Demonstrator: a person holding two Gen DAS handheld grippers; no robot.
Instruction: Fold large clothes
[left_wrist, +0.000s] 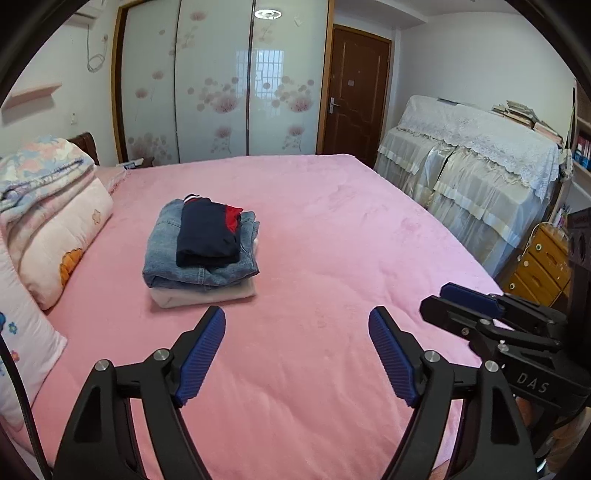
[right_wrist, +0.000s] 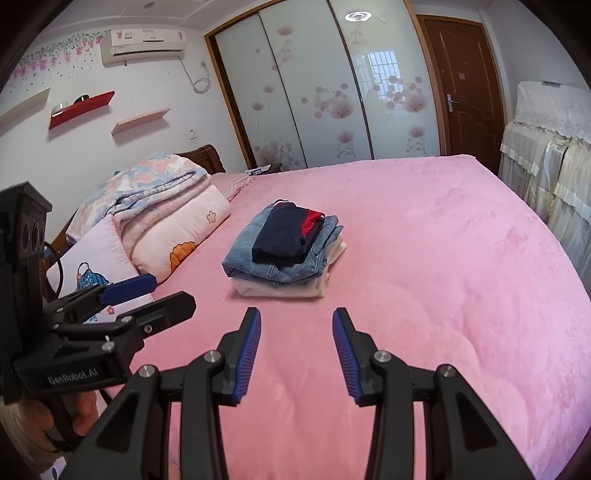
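We hold both claws above the near part of the bed (left_wrist: 332, 229), whose pink cover spreads bare beneath them; our left claw (left_wrist: 297, 356) has its blue-padded fingers spread wide with nothing between them; our right claw (right_wrist: 296, 356) also stands parted and empty, its gap narrower than the left's. Seen from the left wrist, the right claw sits off to the right, above the bed's edge; from the right wrist, the left claw shows at the left, with a hand (right_wrist: 79, 410) gripping its handle below.

Ahead of both claws, well apart from them, a stack of folded clothes (left_wrist: 201, 249) rests on the bed cover, toward the pillow side; a pale folded garment (left_wrist: 203, 295) lies at the bottom, folded blue denim (left_wrist: 162, 258) on top of it, and a navy piece with a red patch (left_wrist: 208, 236) uppermost; the stack looks tidy, edges roughly aligned.

Beside the stack, at the head of the bed, lie a folded floral quilt (right_wrist: 162, 206) and a pillow (right_wrist: 96, 258); behind the bed stand a wardrobe with flowered sliding doors (right_wrist: 332, 85) and a brown door (right_wrist: 465, 85).
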